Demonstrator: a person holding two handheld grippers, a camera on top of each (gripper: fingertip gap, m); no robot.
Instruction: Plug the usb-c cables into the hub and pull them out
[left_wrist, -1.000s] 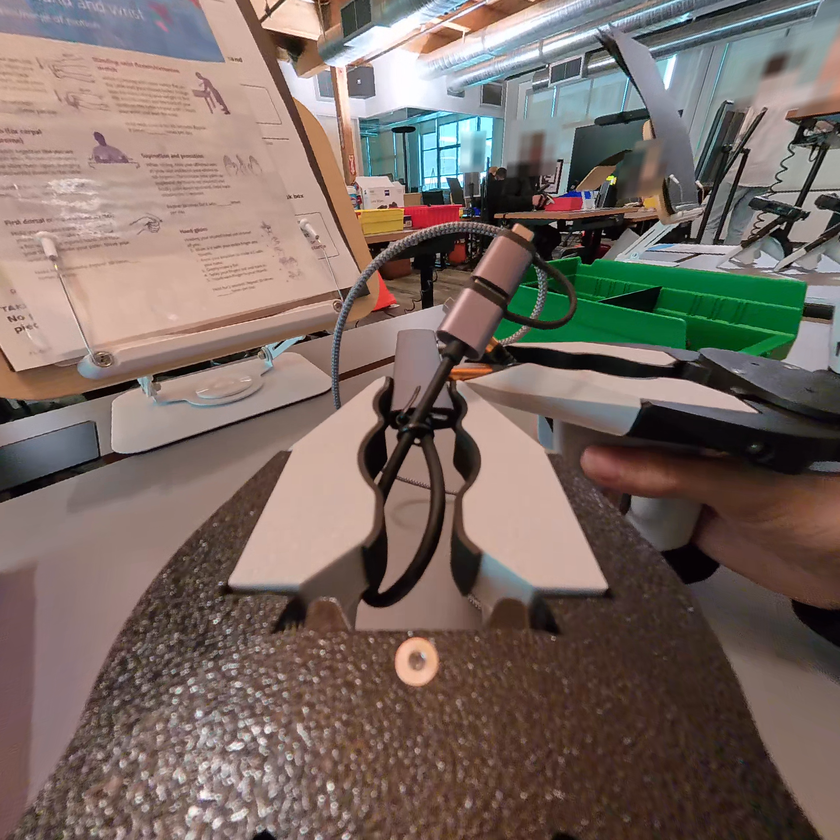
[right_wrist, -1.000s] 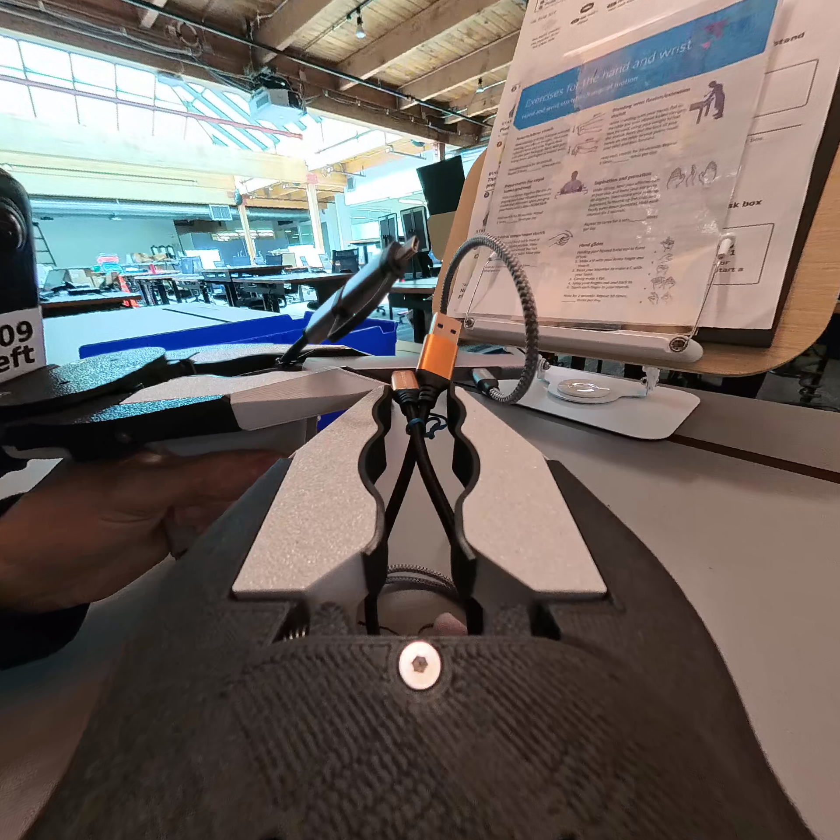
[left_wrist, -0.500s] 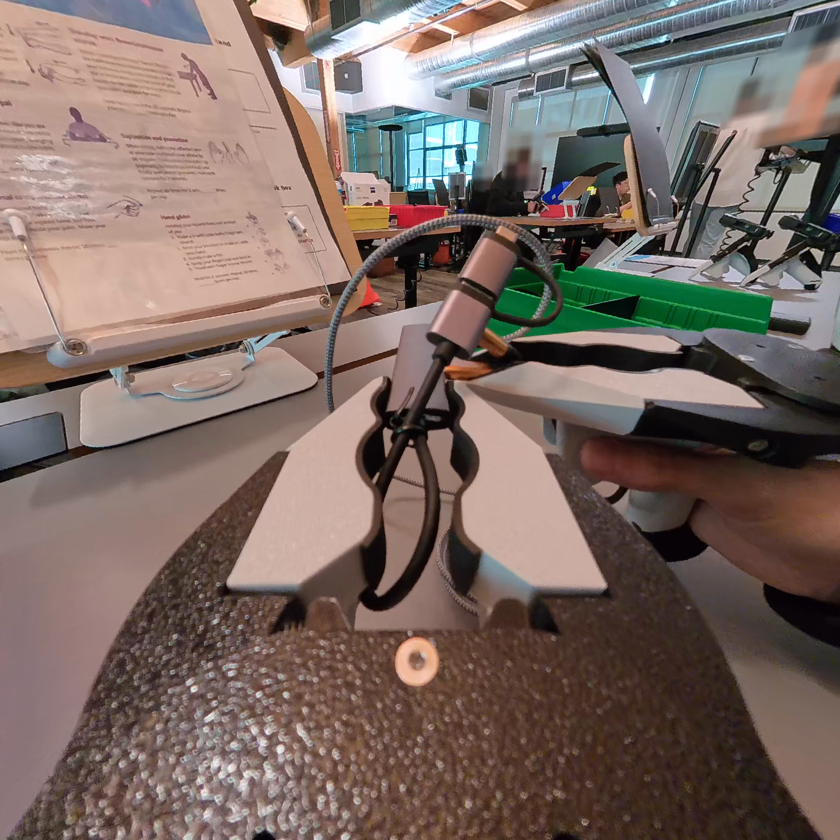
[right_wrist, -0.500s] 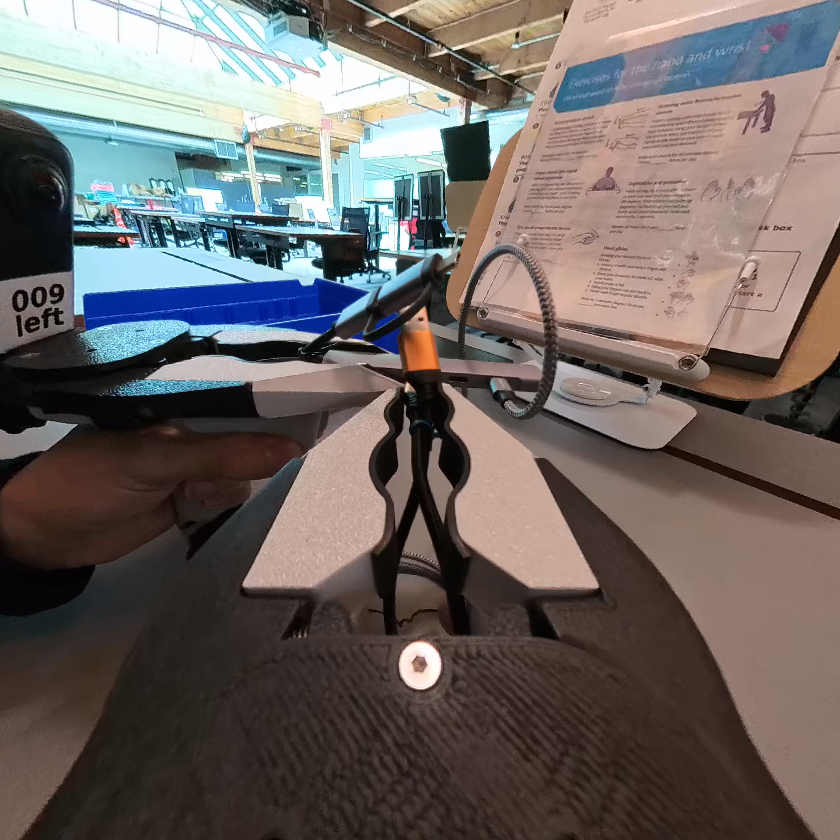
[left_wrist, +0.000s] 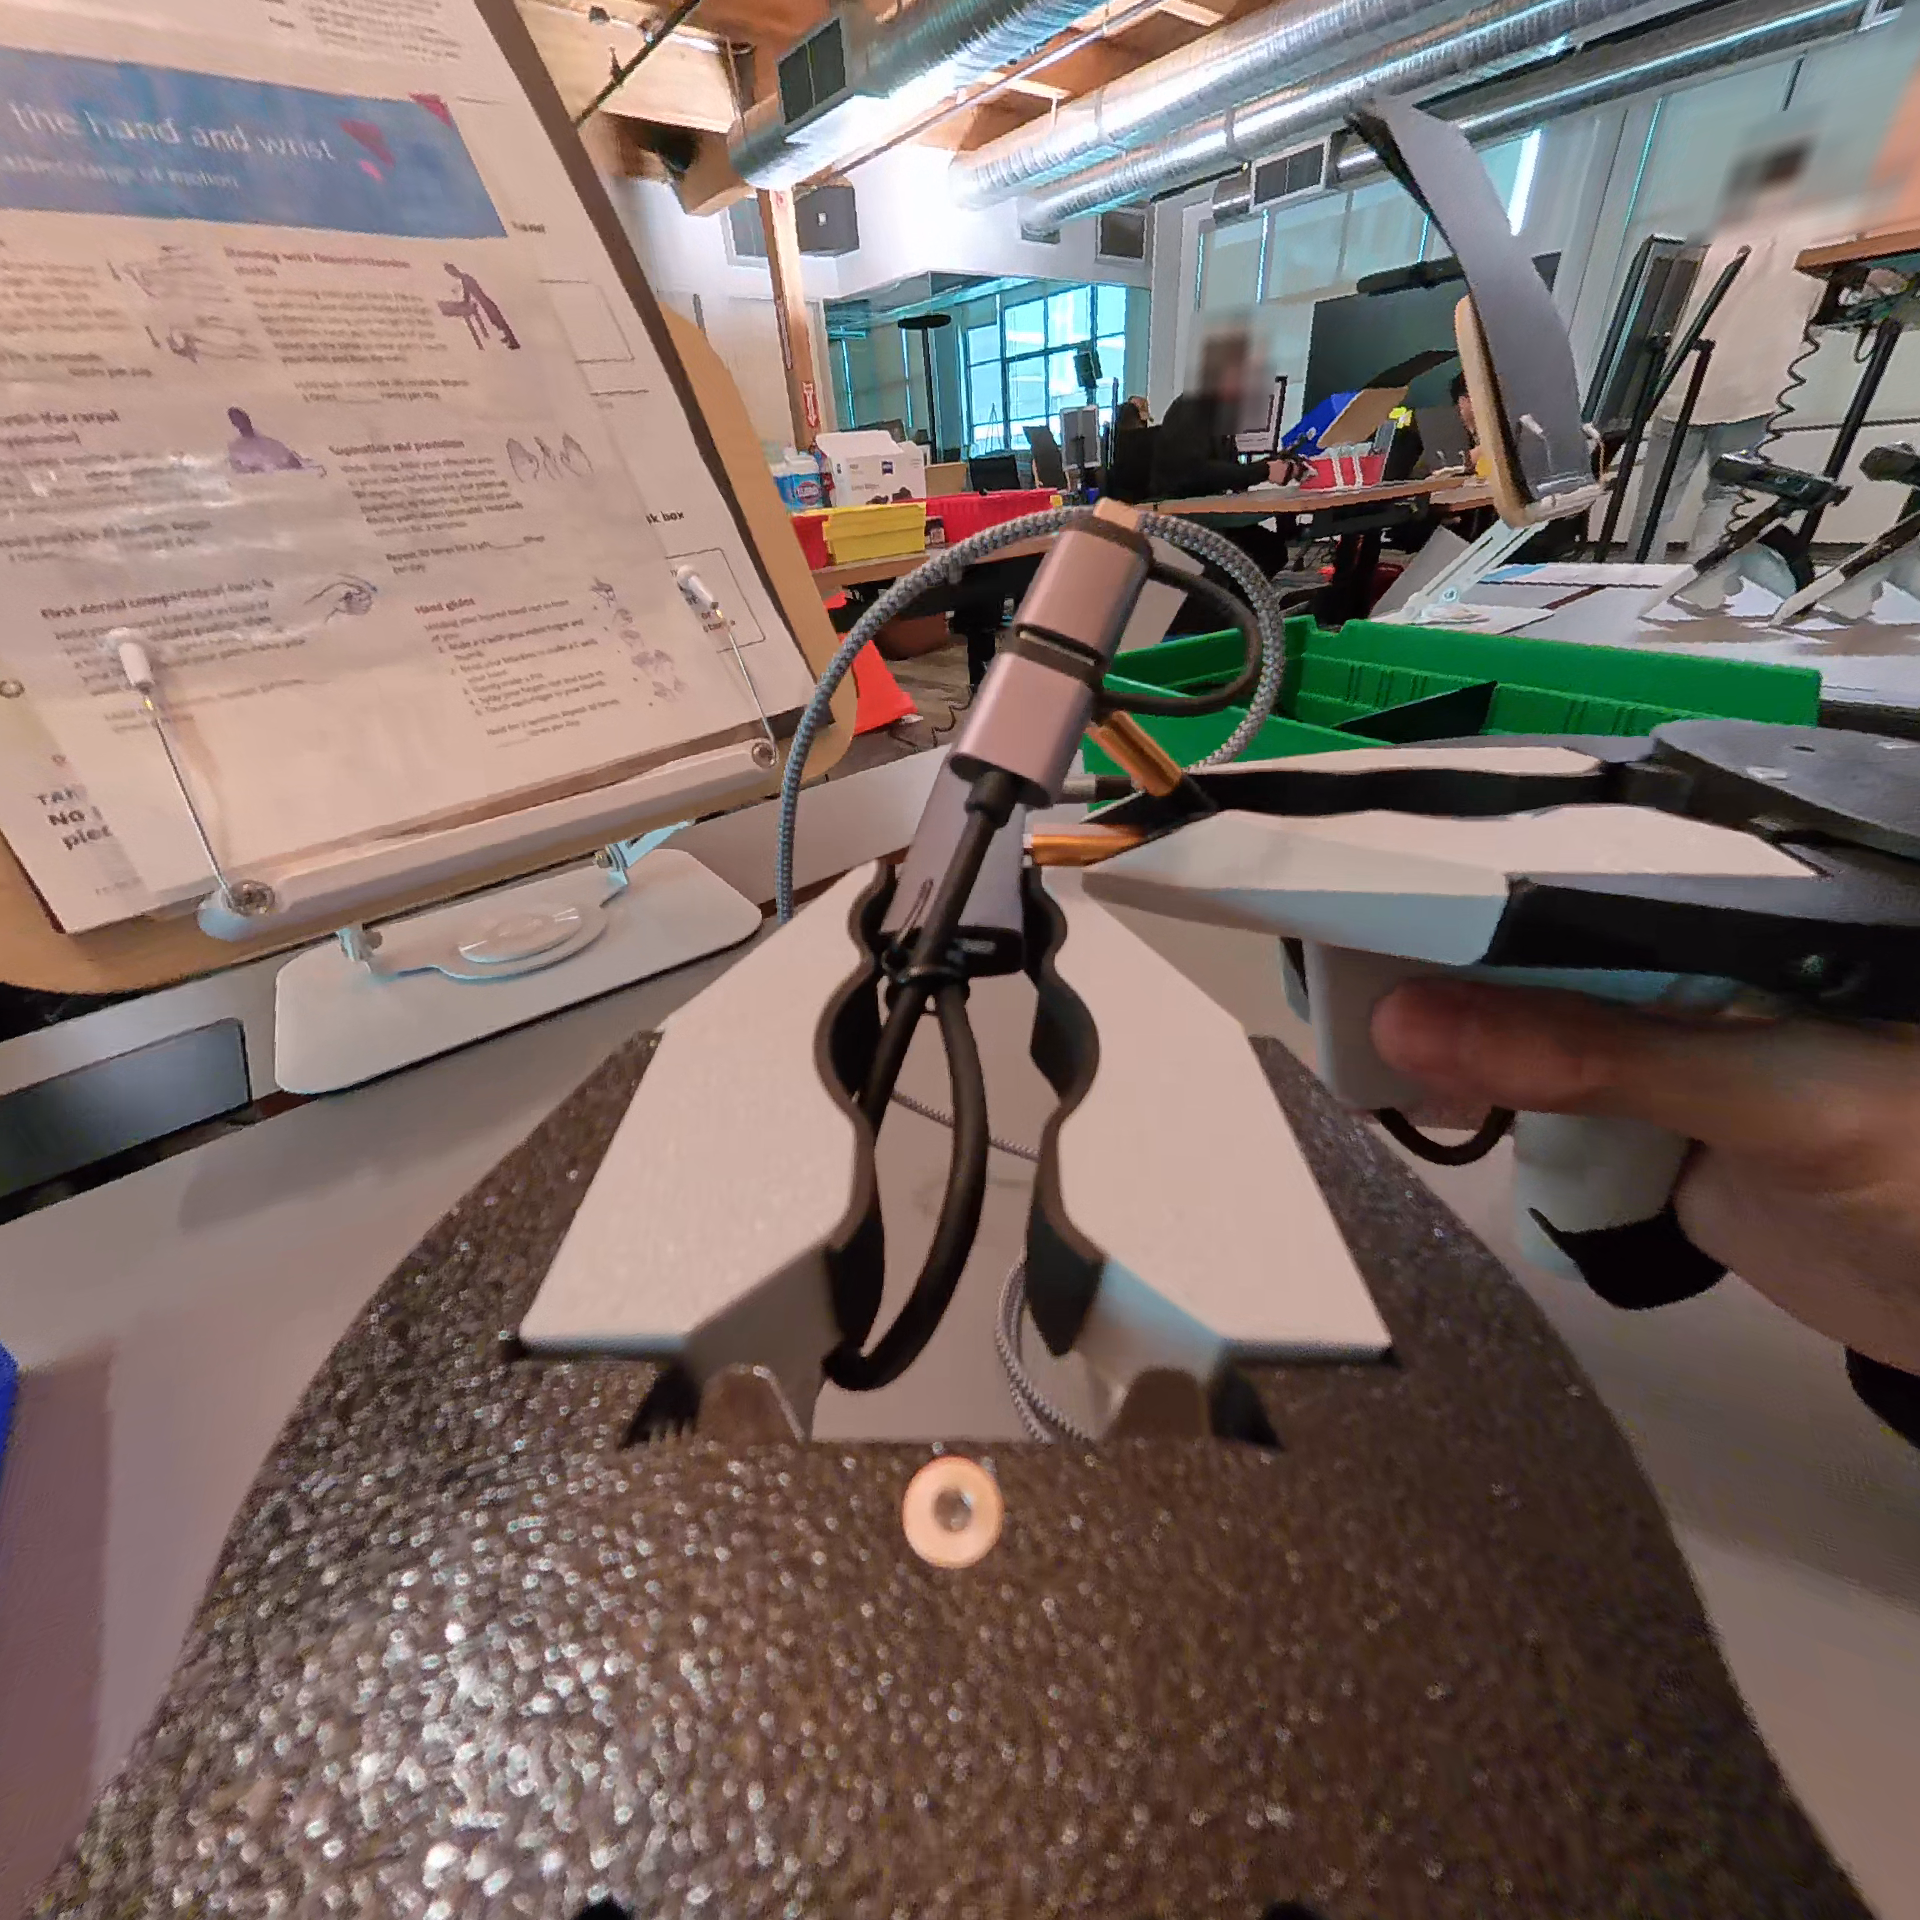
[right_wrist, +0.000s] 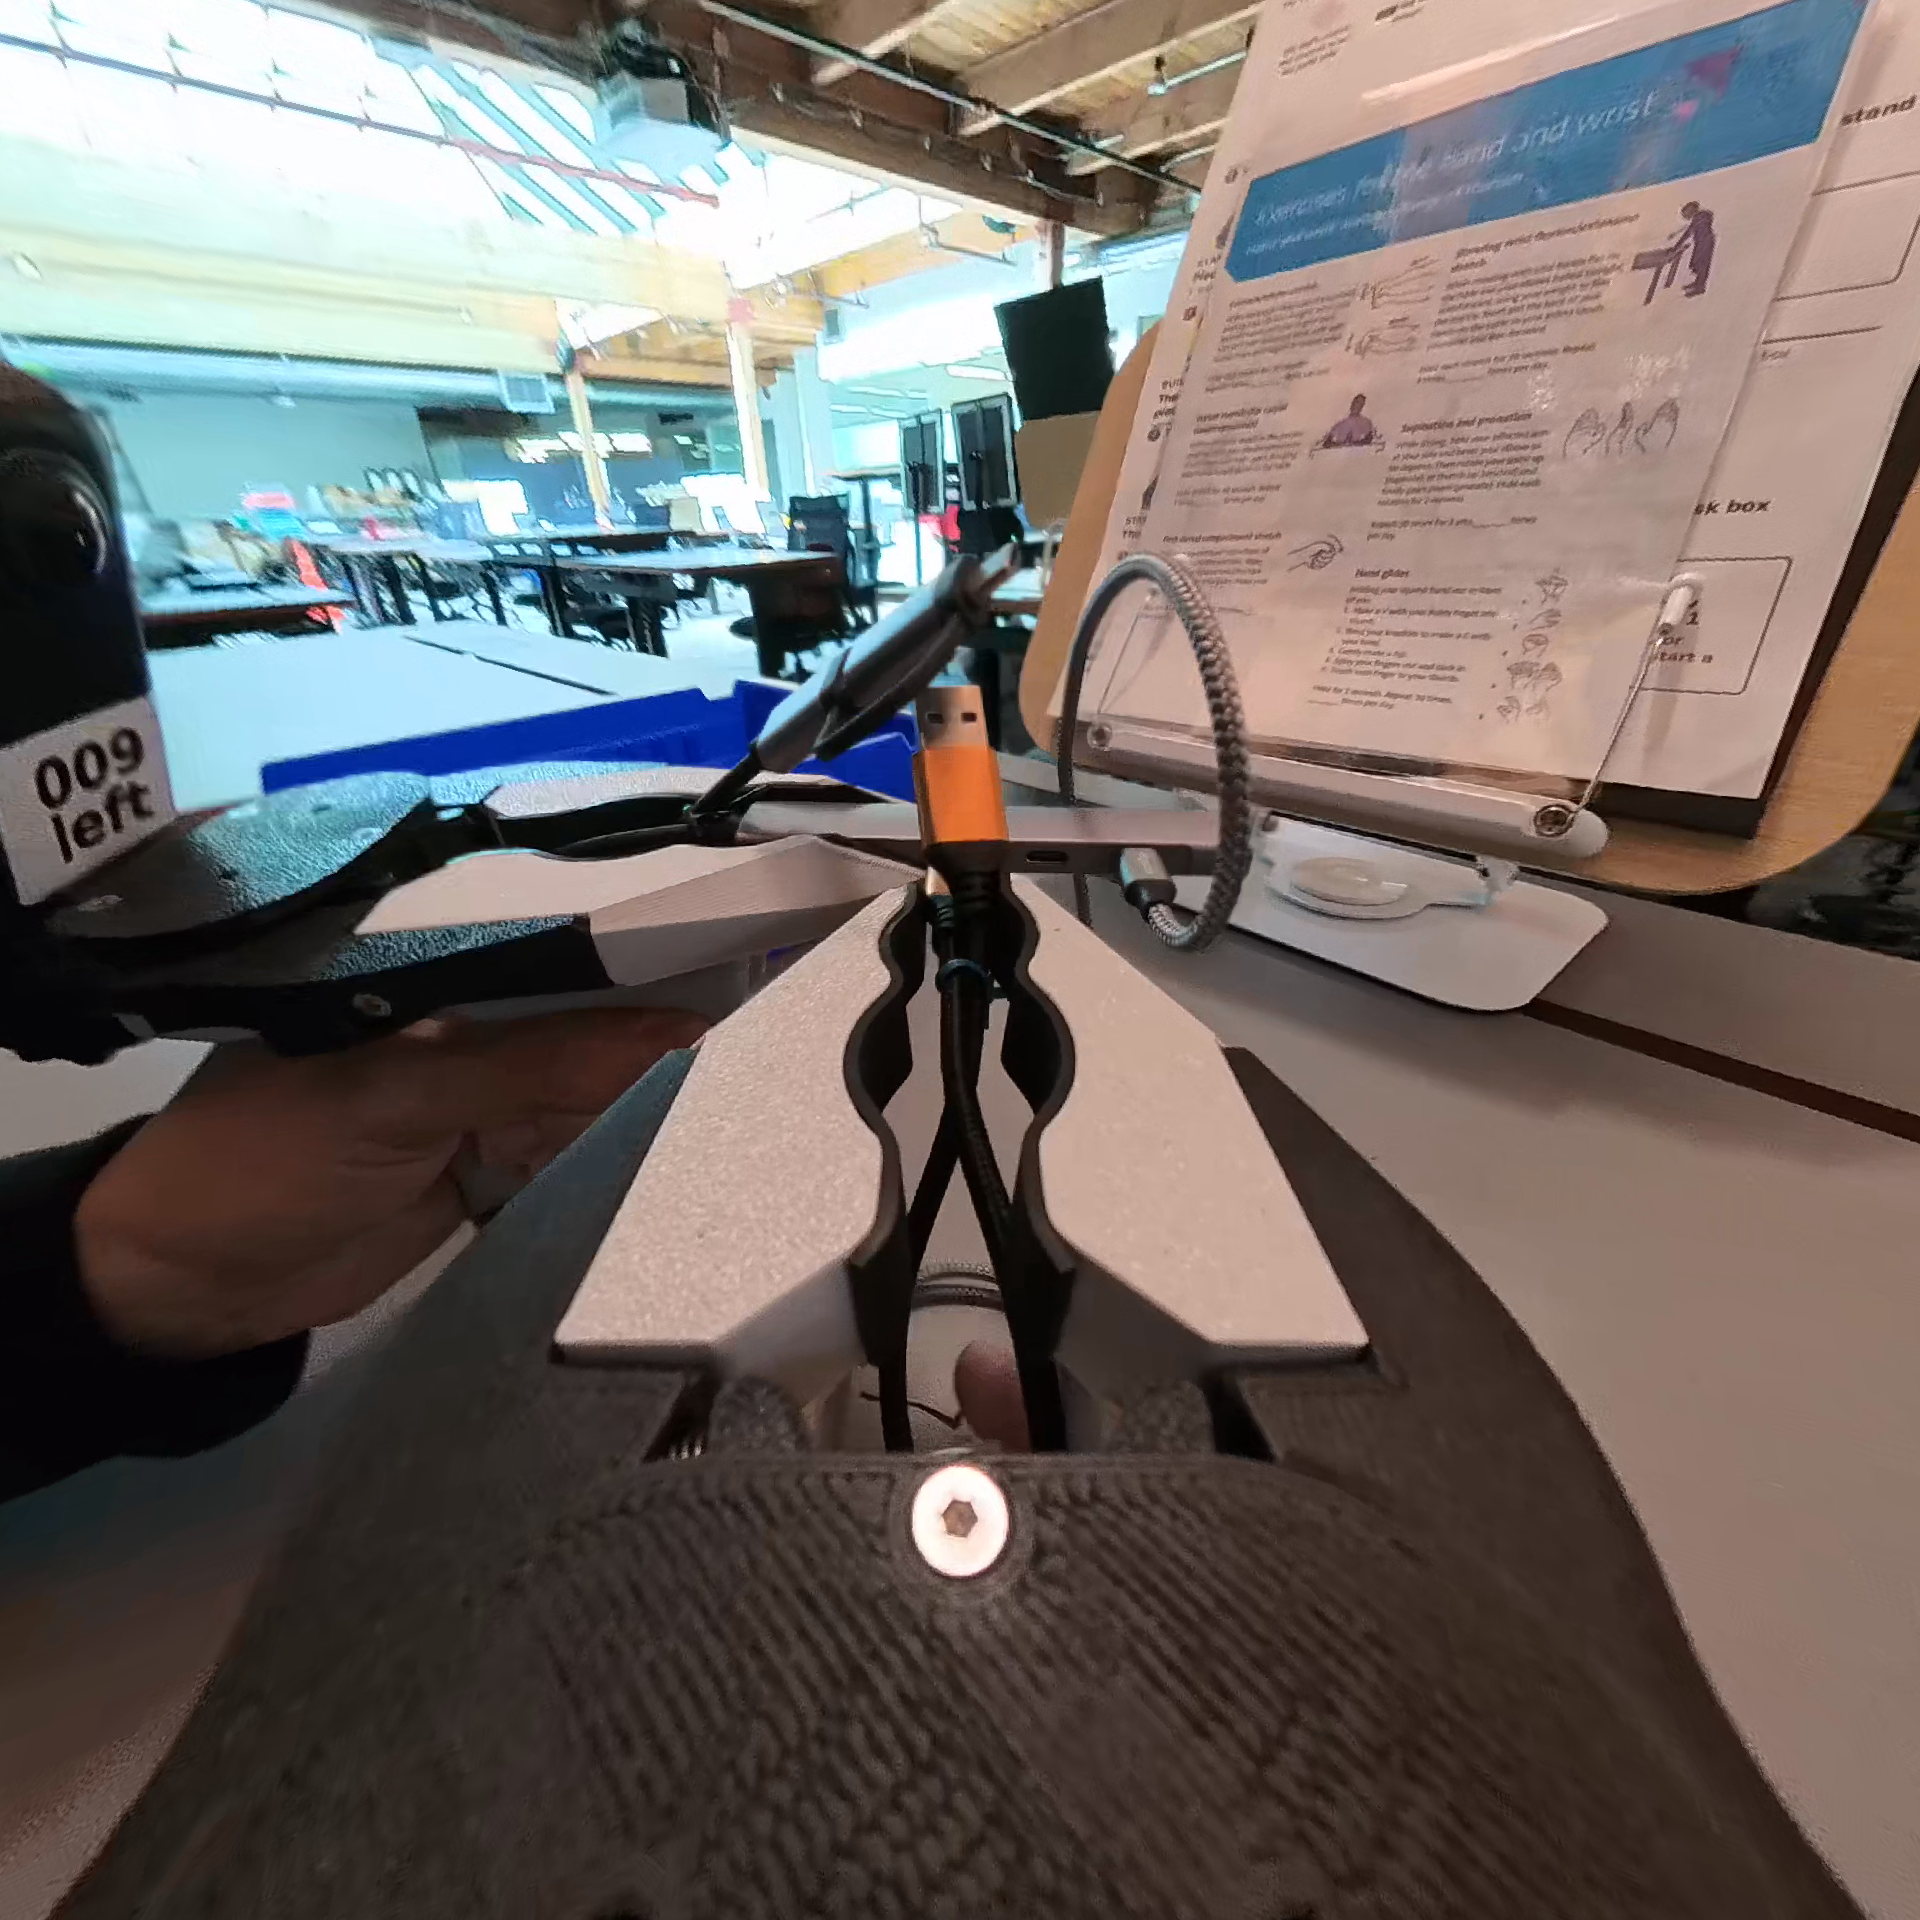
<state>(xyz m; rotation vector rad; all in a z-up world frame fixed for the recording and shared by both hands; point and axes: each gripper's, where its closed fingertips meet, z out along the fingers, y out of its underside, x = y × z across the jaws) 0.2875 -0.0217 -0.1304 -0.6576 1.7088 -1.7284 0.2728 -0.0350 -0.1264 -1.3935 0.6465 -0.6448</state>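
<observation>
My left gripper (left_wrist: 956, 914) is shut on the flat grey hub (left_wrist: 951, 831), held above the table. The hub's black lead ends in a grey adapter (left_wrist: 1049, 675) that sticks up. A grey braided cable (left_wrist: 821, 717) loops away from the hub. My right gripper (right_wrist: 961, 904) is shut on black cables with orange plugs. One orange plug (right_wrist: 958, 790) stands upright right in front of the hub's side (right_wrist: 1081, 831). A smaller orange plug (left_wrist: 1070, 847) sits against the hub; whether it is seated is hidden. The right gripper (left_wrist: 1101, 842) reaches in from the right.
A document stand (left_wrist: 499, 935) with printed sheets stands on the grey table (right_wrist: 1558, 1195) just behind the hub. A green bin (left_wrist: 1507, 696) is to the right, a blue bin (right_wrist: 582, 738) to the left. A hand (right_wrist: 343, 1164) holds the left gripper (right_wrist: 831, 862). Only a small space, under 4 cm, lies between the two pairs of fingers.
The right gripper has brought the orange plugs closer to the hub, and the upright plug now overlaps the hub's side. Both grippers stayed shut and shifted slightly towards the stand.
</observation>
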